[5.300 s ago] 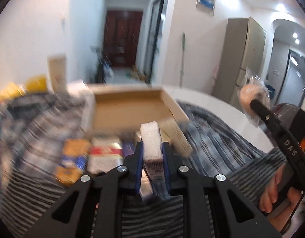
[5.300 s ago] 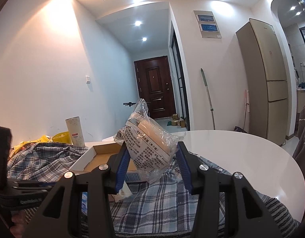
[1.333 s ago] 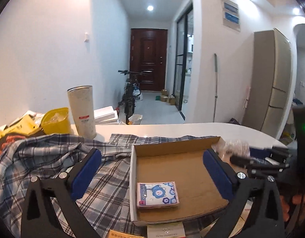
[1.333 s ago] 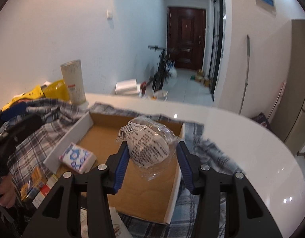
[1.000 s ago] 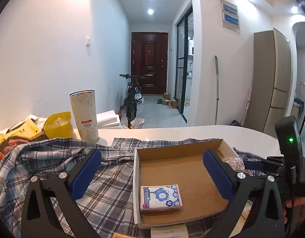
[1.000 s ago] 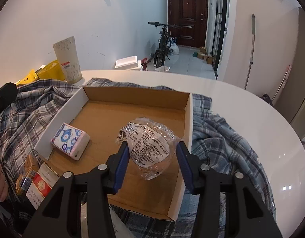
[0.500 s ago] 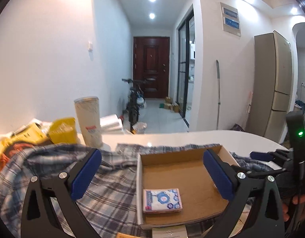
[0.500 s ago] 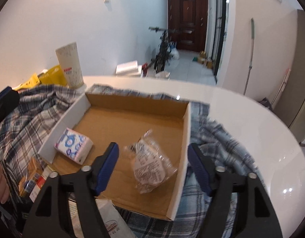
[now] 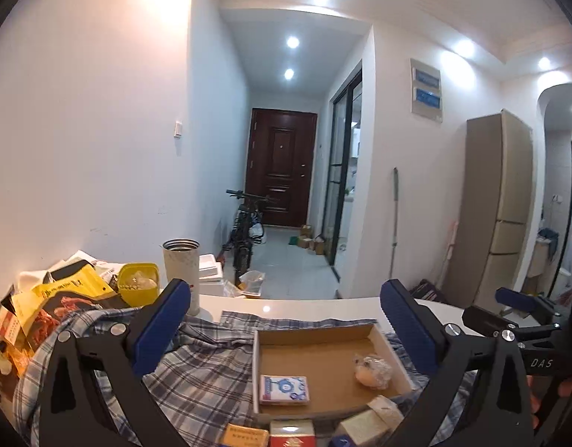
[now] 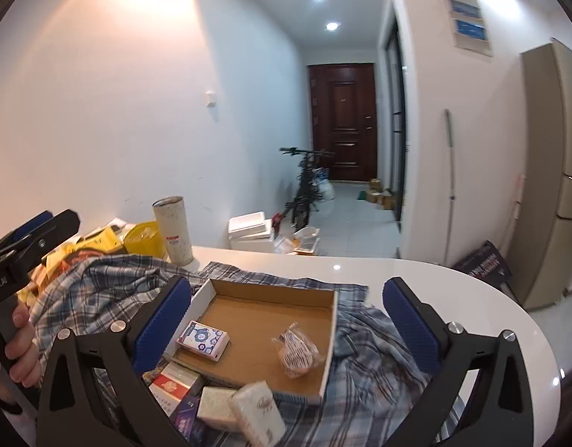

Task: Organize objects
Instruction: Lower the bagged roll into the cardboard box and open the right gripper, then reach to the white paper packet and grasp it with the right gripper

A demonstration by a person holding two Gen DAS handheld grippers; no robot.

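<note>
— Since we begin with the left wrist view, what do we have there?

— We see the left gripper (image 9: pixel 286 320) with its blue pads spread wide and nothing between them. Below it the shallow cardboard box (image 9: pixel 315 329) lies on a plaid shirt (image 9: pixel 196 368) on the white table (image 9: pixel 323 303). Inside the box we find a blue-and-white tissue pack (image 9: pixel 283 389) near the front left and a clear-wrapped packet (image 9: pixel 372 370) toward the right wall, the two apart. At the right edge we catch the right gripper from the side (image 9: pixel 517 313), a fingertip showing under its handle. Only this view shows us the snack bags (image 9: pixel 59 305) piled far left.

— And the right wrist view?

— We see the right gripper (image 10: pixel 286 316), whose jaws have just been opening; they stand wide, empty, above the box (image 10: pixel 275 290). The wrapped packet (image 10: pixel 297 350) rests free on the box floor by the right wall, the tissue pack (image 10: pixel 203 340) by the left wall. Here we make out what the other view clips: a red-and-white carton (image 10: pixel 174 381), a pale small box (image 10: pixel 215 404) and a white tissue packet (image 10: pixel 258 409) lying just outside the box's near edge. At the left, the person's left hand (image 10: pixel 19 350) grips the left gripper's handle. The tall cup (image 10: pixel 173 230) and yellow tub (image 10: pixel 144 242) stand side by side behind the shirt (image 10: pixel 99 283).
</note>
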